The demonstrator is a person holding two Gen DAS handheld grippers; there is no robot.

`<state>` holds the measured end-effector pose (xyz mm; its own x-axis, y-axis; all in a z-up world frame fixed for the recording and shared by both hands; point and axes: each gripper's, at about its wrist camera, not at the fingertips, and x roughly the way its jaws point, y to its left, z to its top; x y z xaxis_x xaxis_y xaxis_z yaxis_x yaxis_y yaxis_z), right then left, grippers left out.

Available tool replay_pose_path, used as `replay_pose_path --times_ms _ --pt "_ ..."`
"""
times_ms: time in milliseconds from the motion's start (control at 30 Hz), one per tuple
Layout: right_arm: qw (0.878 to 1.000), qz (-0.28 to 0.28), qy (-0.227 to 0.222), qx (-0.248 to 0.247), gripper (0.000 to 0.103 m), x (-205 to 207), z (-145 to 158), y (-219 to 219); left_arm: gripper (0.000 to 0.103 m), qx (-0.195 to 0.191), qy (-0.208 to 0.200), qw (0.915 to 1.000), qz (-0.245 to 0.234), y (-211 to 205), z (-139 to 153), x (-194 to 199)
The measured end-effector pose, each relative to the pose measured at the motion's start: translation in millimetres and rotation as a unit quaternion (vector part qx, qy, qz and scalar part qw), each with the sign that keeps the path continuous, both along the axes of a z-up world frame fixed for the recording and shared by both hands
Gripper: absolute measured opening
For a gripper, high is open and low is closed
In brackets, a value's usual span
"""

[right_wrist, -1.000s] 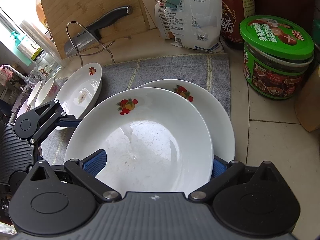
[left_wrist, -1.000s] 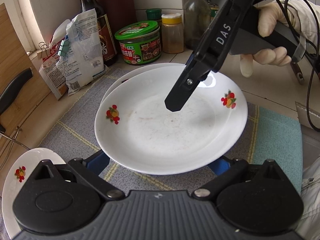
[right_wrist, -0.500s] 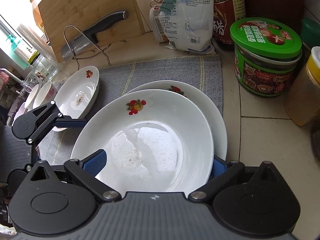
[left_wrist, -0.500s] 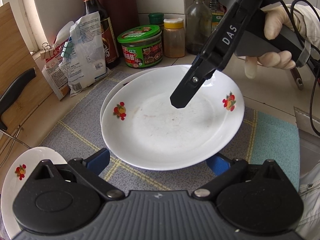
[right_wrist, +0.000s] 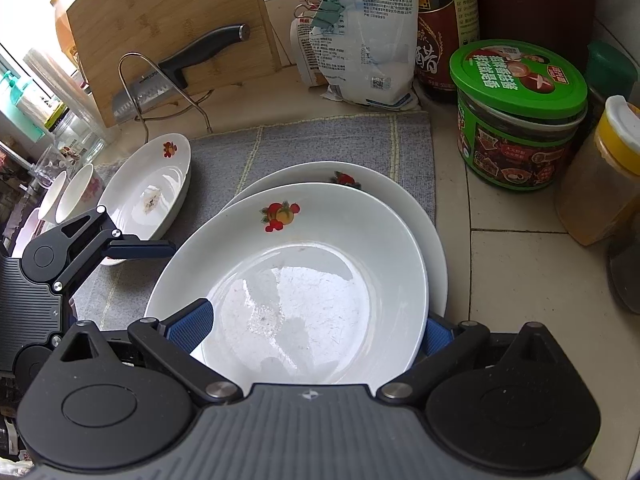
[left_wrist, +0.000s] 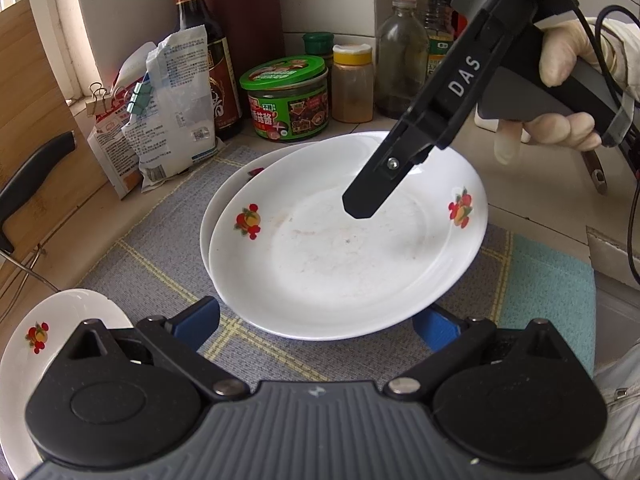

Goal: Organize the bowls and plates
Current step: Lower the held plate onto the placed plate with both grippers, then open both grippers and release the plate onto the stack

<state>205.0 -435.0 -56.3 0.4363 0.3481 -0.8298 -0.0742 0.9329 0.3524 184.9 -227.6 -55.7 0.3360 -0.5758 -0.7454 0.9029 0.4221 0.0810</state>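
A white plate with fruit prints [left_wrist: 344,256] lies tilted on a second like plate [left_wrist: 232,196] on the grey mat [left_wrist: 160,248]. My left gripper [left_wrist: 316,322] is open, its blue pads [left_wrist: 196,320] wide apart on either side of the top plate's near rim. My right gripper [right_wrist: 308,332] is open too, astride the same plate [right_wrist: 304,280] at its other side; its black finger [left_wrist: 376,188] hovers over the plate's middle. A third plate [right_wrist: 148,196] lies left on the mat, with small bowls [right_wrist: 76,192] beyond it.
A green-lidded jar [left_wrist: 288,96], a yellow-capped spice jar [left_wrist: 352,84], sauce bottles [left_wrist: 200,48] and a clipped bag [left_wrist: 176,100] stand at the back. A cutting board [right_wrist: 168,28] with a knife [right_wrist: 180,72] in a wire rack stands at the left.
Both grippers have drawn back a little from the top plate, which looks smaller and farther in both views. It now lies on the lower plate.
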Motion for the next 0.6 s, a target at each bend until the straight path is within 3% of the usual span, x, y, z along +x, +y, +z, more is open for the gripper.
replay_pose_path --times_ms 600 --pt "0.999 -0.017 0.0 -0.044 0.103 -12 8 7 0.102 -0.021 0.0 0.9997 0.01 12 11 -10"
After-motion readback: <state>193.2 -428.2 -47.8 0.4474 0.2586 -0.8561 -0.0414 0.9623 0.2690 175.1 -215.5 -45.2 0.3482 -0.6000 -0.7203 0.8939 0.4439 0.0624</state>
